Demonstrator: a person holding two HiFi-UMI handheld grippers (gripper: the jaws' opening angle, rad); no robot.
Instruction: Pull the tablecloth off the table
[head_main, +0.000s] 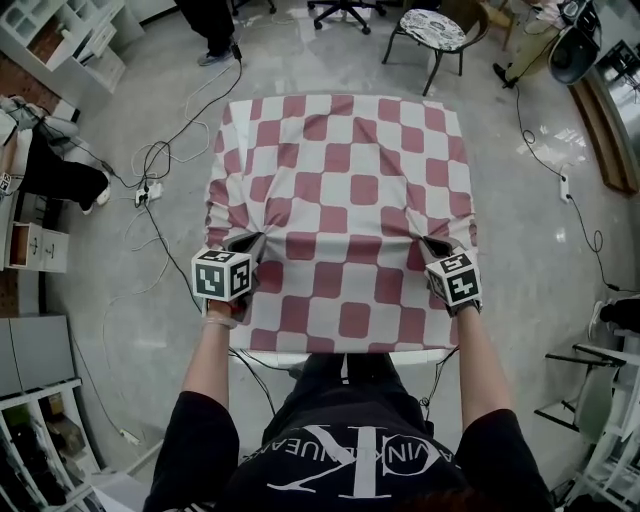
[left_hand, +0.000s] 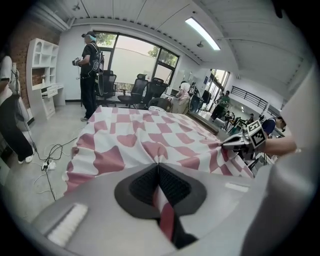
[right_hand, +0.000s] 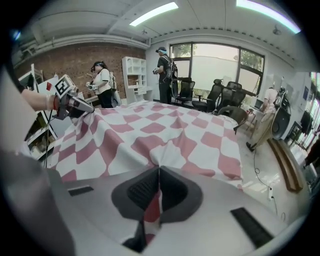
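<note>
White shelf unit (head_main: 60, 40) stood at the far left. Loose cables (head_main: 170, 150) and a power strip (head_main: 148, 192) lay on the grey floor (head_main: 130, 300) left of the table (head_main: 290, 358). A bystander (head_main: 212, 30) stood beyond the far left corner, only the legs showing in the head view. Left gripper (head_main: 258, 240) sat over the near left part of the tabletop, pointing away and down, its marker cube toward the wearer. Its jaws were clamped tight on a pinched fold of the tablecloth (head_main: 340, 180), and a strip of red and white fabric ran back between the pads. Creases fanned out from that pinch toward the left edge. The tablecloth itself, red and white checks, lay spread over the whole top, hanging down the left and right sides. Its far half was flat and its middle was drawn into ridges between the two grips. The near hem lay just above a pale strip of table edge. Right gripper (head_main: 422, 242) mirrored the left over the near right part, level with it and well apart from it. Its jaws were likewise closed hard on a raised fold of the same cloth, with fabric visible between the pads. A chair (head_main: 432, 30) with a round patterned seat stood past the far right corner. A thin cord (head_main: 560, 180) trailed across the floor at the right.
</note>
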